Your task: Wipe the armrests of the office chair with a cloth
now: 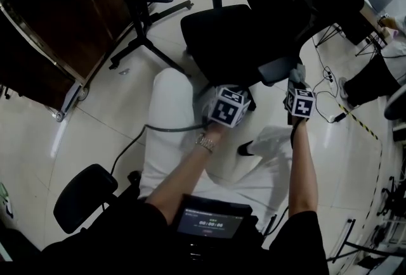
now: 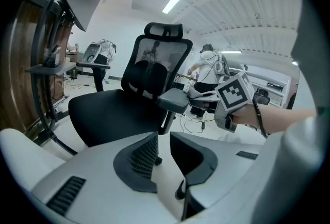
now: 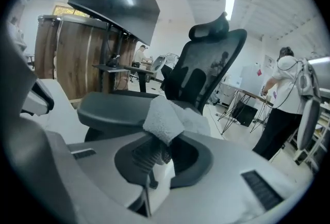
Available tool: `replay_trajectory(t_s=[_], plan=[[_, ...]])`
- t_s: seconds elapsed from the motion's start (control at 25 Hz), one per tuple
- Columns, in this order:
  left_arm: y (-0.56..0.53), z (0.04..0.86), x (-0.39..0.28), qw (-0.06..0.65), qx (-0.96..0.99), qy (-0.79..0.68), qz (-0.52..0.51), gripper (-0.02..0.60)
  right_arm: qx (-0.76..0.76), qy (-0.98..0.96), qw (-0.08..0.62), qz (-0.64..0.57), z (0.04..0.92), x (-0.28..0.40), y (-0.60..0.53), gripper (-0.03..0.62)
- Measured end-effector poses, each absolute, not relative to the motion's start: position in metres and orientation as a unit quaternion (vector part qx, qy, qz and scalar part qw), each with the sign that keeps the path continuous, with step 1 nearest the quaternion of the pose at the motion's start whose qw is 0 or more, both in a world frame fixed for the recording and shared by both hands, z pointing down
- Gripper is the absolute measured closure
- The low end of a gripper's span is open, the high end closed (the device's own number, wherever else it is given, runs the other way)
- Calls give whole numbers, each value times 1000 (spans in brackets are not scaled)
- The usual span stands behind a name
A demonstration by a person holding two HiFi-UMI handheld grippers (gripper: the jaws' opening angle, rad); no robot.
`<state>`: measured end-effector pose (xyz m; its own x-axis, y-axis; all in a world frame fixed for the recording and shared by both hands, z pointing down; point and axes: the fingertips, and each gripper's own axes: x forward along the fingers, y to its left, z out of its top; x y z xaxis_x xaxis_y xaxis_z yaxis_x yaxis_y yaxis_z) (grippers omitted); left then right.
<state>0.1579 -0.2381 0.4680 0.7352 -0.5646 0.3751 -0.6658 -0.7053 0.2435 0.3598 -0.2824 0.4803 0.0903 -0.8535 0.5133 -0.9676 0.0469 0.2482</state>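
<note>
A cloth (image 3: 167, 117) is pinched by the right gripper (image 3: 157, 153) at the armrest (image 3: 111, 107), which stretches leftward; the left gripper (image 2: 164, 152) is held barely spread, empty.

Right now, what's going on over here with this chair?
A person is working two handheld grippers beside a black office chair. The right gripper is shut on a white cloth, held at the chair's nearer armrest. The left gripper hangs alongside, jaws slightly apart and empty.
</note>
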Motion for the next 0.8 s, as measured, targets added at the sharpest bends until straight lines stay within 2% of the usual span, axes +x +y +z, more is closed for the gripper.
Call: replay_trajectory(t_s=[0.8], plan=[[-233,446,162,170,916,-339,130,509,625,-745,164,166,465,199,-240,559]])
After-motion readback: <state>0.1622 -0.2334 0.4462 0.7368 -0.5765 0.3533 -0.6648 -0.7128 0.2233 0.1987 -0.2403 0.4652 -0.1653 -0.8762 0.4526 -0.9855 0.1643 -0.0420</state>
